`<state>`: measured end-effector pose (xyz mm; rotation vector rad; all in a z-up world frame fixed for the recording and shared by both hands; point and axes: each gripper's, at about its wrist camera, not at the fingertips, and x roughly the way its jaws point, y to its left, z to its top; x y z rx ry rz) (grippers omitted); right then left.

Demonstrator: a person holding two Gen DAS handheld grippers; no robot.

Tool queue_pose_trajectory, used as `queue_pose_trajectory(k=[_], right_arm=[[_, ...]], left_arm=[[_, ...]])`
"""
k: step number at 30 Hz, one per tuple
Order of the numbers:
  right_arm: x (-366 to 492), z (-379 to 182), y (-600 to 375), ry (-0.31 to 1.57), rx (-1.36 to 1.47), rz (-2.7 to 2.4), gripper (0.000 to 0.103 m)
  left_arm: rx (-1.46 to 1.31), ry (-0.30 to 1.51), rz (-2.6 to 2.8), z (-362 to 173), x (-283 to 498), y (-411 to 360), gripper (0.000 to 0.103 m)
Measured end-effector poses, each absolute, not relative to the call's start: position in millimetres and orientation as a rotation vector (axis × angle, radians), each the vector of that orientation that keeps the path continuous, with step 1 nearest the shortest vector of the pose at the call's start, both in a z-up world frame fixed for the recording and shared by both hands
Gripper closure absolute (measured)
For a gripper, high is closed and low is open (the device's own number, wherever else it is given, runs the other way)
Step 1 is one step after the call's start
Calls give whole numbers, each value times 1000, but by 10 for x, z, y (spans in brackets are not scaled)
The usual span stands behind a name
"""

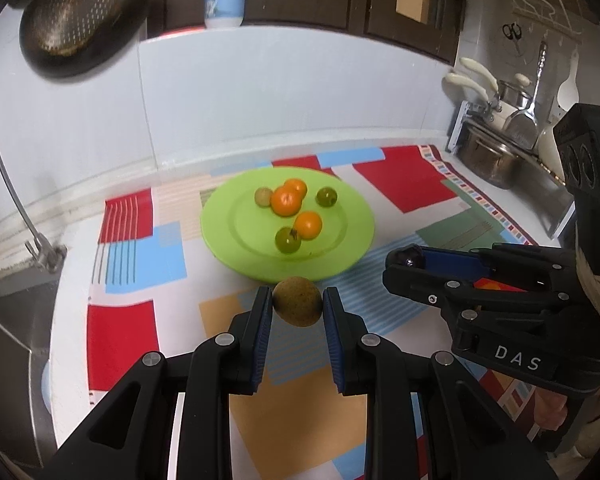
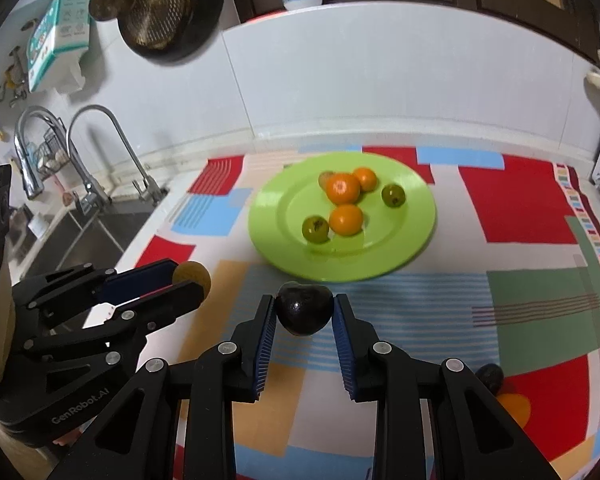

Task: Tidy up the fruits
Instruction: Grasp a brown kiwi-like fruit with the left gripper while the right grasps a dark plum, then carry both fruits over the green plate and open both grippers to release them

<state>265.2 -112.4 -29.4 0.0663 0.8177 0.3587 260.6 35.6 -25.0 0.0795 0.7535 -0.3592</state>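
Fruit sits in both tools at once. The left gripper [image 1: 297, 304] has its fingers [image 1: 262, 312] clenched on a brownish-green fruit [image 1: 298, 301], blue pads pressing it from either side, held above the patchwork cloth [image 1: 132, 248] just short of the near rim of the green plate [image 1: 352, 216]. The right gripper [image 2: 305, 312] has its fingers [image 2: 342, 320] grasping a dark, almost black fruit [image 2: 305, 309] in the same fashion, also just before the plate's near edge.

On the plate lie three orange fruits [image 1: 287, 202], two of them touching at the far side and the third nearer, against a small green fruit [image 1: 288, 240]. Another green fruit [image 1: 326, 196] lies apart to the right, and a pale round one [image 1: 264, 197] rests against the left of the orange pair.

From the right wrist view, a further dark fruit [image 2: 490, 376] and an orange one [image 2: 514, 406] lie on the cloth beside the right tool's arm, partly hidden by it.

The cloth covers the table [image 1: 72, 280], with a sink [image 2: 88, 236] and two taps [image 2: 100, 148] to the left. A perforated metal colander [image 1: 76, 4] hangs on the wall above, and pots with utensils [image 1: 496, 152] stand at the far right.
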Motion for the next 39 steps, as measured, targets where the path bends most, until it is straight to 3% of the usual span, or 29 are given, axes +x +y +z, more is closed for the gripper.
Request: queue_pose_trajectory(k=[22,39], right_arm=[[2948,127,-1203,717,70,333,73],[3523,171,-1159,744,22,318,73]], left_arm=[[85,642,-351,156,2909,311,77],[81,682,-340,118,3464,261,77]])
